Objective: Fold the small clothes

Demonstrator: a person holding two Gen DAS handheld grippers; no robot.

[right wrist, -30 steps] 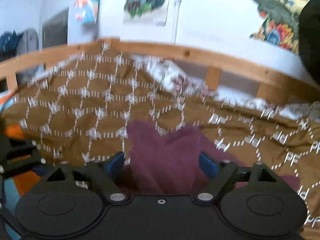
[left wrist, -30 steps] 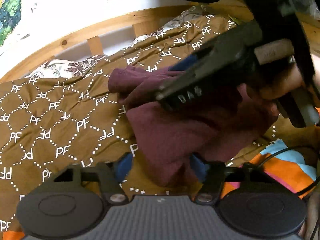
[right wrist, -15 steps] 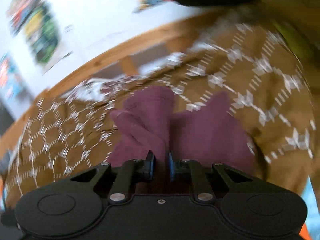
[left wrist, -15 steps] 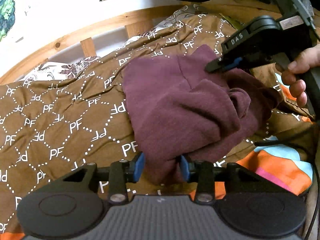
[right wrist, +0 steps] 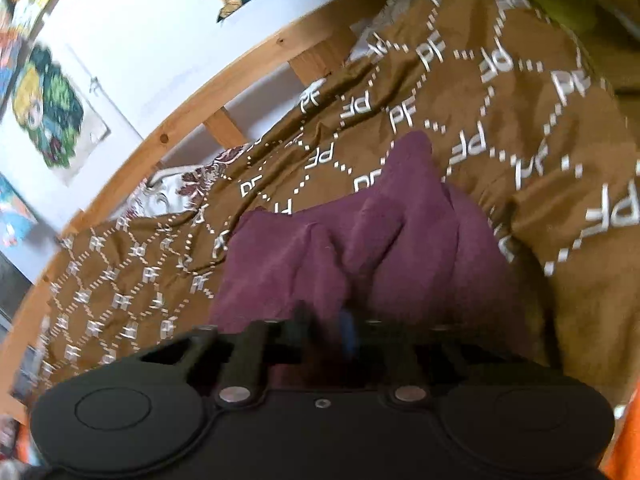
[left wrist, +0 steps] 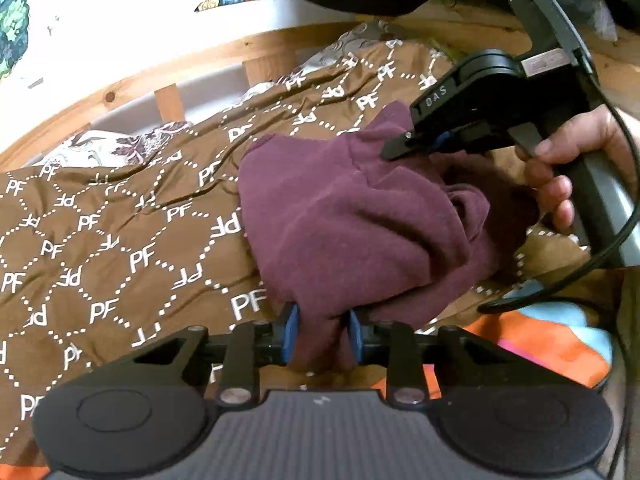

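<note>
A maroon garment (left wrist: pixel 352 220) lies bunched on a brown blanket (left wrist: pixel 120 240) printed with white letters. My left gripper (left wrist: pixel 322 334) is at the garment's near edge. Its jaws are closing, and a fold of the cloth fills the gap between the blue pads (left wrist: pixel 290 334). In the left wrist view my right gripper (left wrist: pixel 396 151), held by a person's hand (left wrist: pixel 560 176), is shut on the garment's far right edge. The right wrist view shows the same garment (right wrist: pixel 360 248) rising in folds ahead of the right gripper (right wrist: pixel 326 328), whose fingers stand close together in the cloth.
A wooden bed rail (left wrist: pixel 160 76) curves along the far side, with a white patterned sheet (left wrist: pixel 104 148) below it. An orange, pink and blue cloth (left wrist: pixel 540 340) lies at the near right, and a black cable (left wrist: pixel 580 276) loops over it. Posters (right wrist: pixel 52 116) hang on the white wall.
The right gripper swung across, rolled and shut on the garment's far edge. The left jaws narrowed onto the near edge. The garment now lies wider between the two grippers.
</note>
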